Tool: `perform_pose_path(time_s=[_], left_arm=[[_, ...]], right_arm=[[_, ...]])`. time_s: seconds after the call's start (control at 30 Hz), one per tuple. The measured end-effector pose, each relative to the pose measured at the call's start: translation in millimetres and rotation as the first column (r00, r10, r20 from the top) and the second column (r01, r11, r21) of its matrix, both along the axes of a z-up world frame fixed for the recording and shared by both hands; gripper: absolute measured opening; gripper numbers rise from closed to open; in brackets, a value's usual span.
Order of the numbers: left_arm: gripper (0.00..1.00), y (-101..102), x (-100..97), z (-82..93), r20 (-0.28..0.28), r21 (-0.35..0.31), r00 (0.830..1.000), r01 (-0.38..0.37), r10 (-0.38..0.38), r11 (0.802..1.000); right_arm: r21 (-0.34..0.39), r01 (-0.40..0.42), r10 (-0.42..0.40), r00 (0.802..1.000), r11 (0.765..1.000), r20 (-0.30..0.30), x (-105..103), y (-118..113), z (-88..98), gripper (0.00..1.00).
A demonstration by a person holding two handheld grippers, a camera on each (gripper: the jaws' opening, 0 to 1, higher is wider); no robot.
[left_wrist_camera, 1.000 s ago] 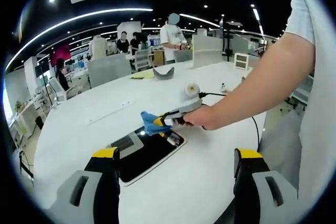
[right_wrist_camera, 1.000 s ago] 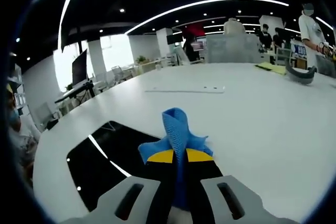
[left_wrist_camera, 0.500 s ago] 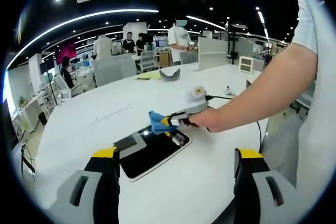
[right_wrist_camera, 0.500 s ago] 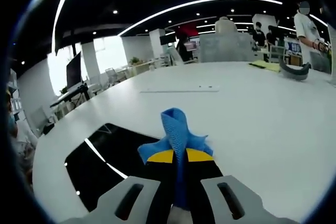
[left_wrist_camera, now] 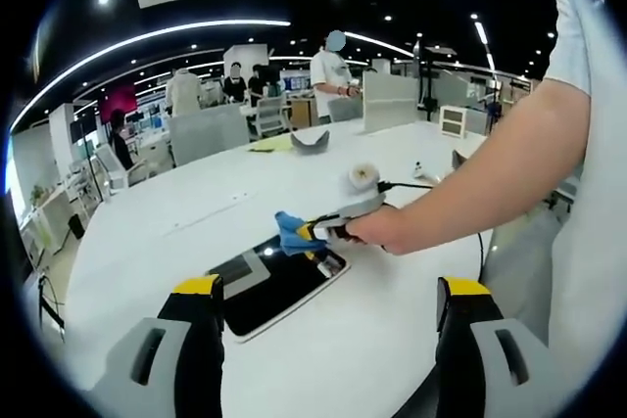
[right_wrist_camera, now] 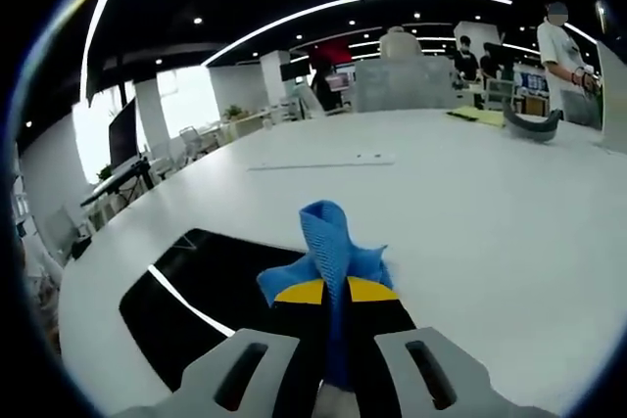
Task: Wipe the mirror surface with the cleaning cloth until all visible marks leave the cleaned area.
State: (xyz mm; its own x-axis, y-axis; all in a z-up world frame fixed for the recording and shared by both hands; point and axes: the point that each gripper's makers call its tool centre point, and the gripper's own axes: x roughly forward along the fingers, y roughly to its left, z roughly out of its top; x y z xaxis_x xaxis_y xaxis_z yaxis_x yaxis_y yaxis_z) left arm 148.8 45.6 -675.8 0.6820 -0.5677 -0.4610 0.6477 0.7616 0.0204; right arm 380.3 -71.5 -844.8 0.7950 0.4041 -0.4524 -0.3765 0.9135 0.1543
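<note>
A flat rectangular mirror (left_wrist_camera: 277, 281) with a white rim lies on the white table (left_wrist_camera: 196, 212); its glass reflects the dark ceiling and a light strip. In the left gripper view my right gripper (left_wrist_camera: 304, 233) hovers over the mirror's far right corner, shut on the blue cleaning cloth (left_wrist_camera: 288, 233). In the right gripper view the cloth (right_wrist_camera: 329, 254) sticks up between the shut jaws of the right gripper (right_wrist_camera: 336, 292), with the mirror (right_wrist_camera: 206, 296) to the left below. My left gripper (left_wrist_camera: 331, 291) stands open, nothing between its jaws, near the table's front edge.
A cable (left_wrist_camera: 421, 186) runs across the table behind the person's arm (left_wrist_camera: 480, 163). A grey curved object (left_wrist_camera: 311, 141) and a yellow sheet (left_wrist_camera: 266, 145) lie at the far side. Several people stand at desks beyond the table.
The right gripper and cloth have shifted slightly over the mirror's far corner. Both cameras have moved a little. The left gripper stays open.
</note>
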Motion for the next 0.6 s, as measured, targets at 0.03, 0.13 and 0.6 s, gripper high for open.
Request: perform_pose_path(time_s=[0.03, 0.13, 0.6], left_arm=[[0.9, 1.4, -0.3, 0.0, 0.001, 0.0, 1.0, -0.003, 0.003, 1.0], [0.9, 2.7, -1.9, -0.3, 0.003, 0.004, 1.0, -0.003, 0.003, 1.0], [0.89, 8.4, -5.0, -1.8, 0.012, 0.027, 1.0, -0.006, 0.006, 1.0]], right_arm=[[-0.005, 0.007, -0.007, 1.0, 1.0, 0.001, -0.3, -0.4, -0.4, 0.02], [0.002, 0.027, -0.027, 1.0, 1.0, -0.001, -1.4, -1.4, -0.1, 0.02], [0.032, 0.098, -0.098, 0.995, 0.995, -0.025, -5.7, 2.2, 0.7, 0.02]])
